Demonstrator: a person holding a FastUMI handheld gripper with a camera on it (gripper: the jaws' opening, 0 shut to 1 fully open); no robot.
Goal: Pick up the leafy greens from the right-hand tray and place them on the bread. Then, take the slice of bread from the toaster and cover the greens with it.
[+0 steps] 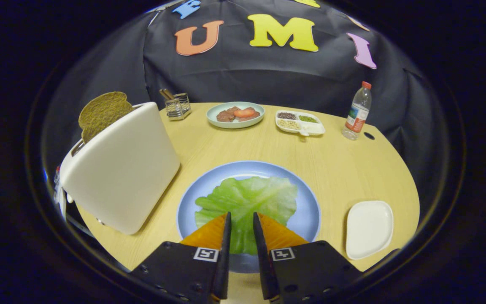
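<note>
Green leaf (pixel 247 202) between hand-held gripper (pixel 241 219) fingers

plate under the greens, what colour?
Light blue plate, clearest in the gripper view, beneath the leafy greens.

My hand-held gripper (pixel 241 221) points forward and tilts down. Its two fingers (pixel 225 236) stand a narrow gap apart, nearly parallel, tips level with one another. Nothing is pinched between them. Each finger carries a small square black-and-white marker near its base.
</note>
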